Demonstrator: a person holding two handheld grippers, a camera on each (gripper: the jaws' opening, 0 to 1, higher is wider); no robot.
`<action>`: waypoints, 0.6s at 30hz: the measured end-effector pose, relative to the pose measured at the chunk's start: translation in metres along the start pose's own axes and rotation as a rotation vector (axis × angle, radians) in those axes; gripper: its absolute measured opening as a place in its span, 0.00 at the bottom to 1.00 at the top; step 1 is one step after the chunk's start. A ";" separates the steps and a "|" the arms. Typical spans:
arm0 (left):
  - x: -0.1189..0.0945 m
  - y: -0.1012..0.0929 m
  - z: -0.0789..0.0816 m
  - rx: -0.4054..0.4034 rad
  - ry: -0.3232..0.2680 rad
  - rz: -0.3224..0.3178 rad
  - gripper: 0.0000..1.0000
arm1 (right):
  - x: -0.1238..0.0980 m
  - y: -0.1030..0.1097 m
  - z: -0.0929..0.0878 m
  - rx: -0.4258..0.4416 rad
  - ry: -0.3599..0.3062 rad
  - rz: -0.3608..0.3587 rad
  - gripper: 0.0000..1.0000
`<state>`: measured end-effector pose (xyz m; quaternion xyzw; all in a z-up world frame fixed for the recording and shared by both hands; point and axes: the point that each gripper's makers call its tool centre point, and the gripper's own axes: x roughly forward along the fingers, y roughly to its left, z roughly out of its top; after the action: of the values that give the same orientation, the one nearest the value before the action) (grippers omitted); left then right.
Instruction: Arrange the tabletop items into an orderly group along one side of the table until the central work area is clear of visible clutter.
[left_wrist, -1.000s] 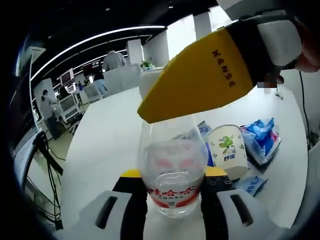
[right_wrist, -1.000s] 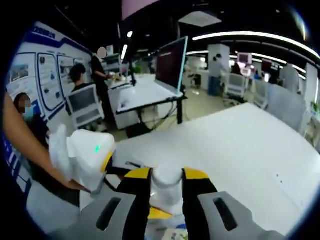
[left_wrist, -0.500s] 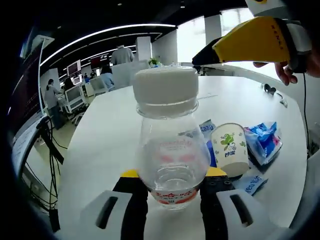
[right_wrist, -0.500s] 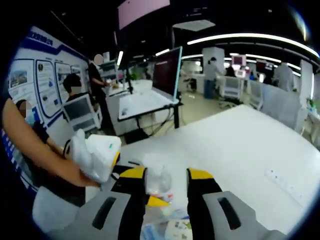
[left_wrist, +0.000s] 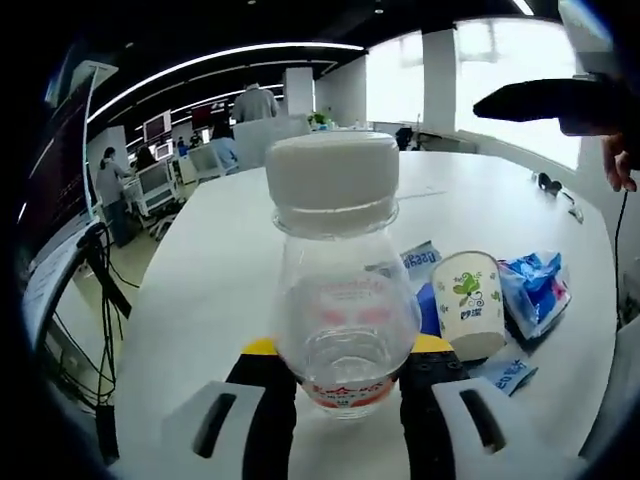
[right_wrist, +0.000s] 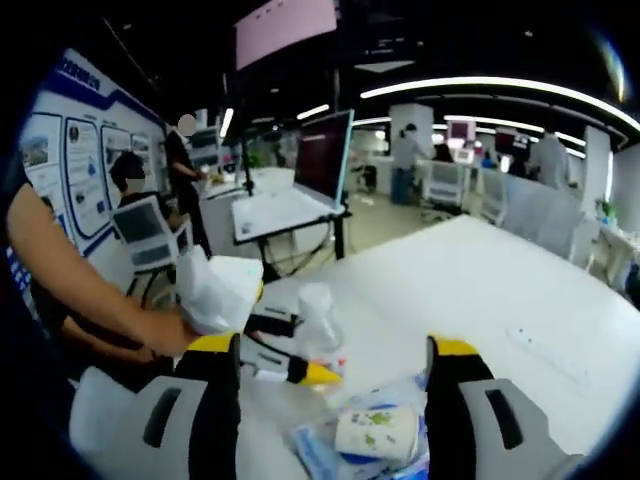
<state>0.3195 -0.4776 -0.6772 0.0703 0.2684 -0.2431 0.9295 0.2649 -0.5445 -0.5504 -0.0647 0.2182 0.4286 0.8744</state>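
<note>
1. Now that our right gripper (right_wrist: 330, 375) has let go of the cap and drawn back, its jaws gape wide.
2. We keep the bottle (left_wrist: 338, 290) clenched upright in our left gripper (left_wrist: 345, 385), above the table (left_wrist: 200, 290).
3. Cup (left_wrist: 472, 315) and packets (left_wrist: 535, 290) lie beside it, awaiting grouping at one edge.

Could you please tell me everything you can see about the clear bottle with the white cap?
The bottle is clear plastic with a wide white screw cap on, a bulbous body and a red-printed label near its base. It looks nearly empty. It stands upright on the white table, clamped low on its body between the jaws of the left gripper. In the right gripper view it shows small, left of the paper cup, with the right gripper open and apart from it.
</note>
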 end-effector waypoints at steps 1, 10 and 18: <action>0.000 0.001 0.000 -0.004 -0.002 0.004 0.38 | -0.001 -0.001 -0.001 0.000 0.001 -0.002 0.75; 0.001 0.007 0.003 -0.022 -0.002 0.031 0.38 | -0.024 -0.008 -0.019 -0.001 0.001 -0.066 0.85; -0.001 0.018 0.009 -0.045 -0.025 0.070 0.38 | -0.039 -0.017 -0.034 0.048 -0.019 -0.112 0.90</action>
<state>0.3316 -0.4637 -0.6693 0.0559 0.2597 -0.2052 0.9420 0.2460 -0.5938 -0.5646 -0.0518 0.2161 0.3743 0.9003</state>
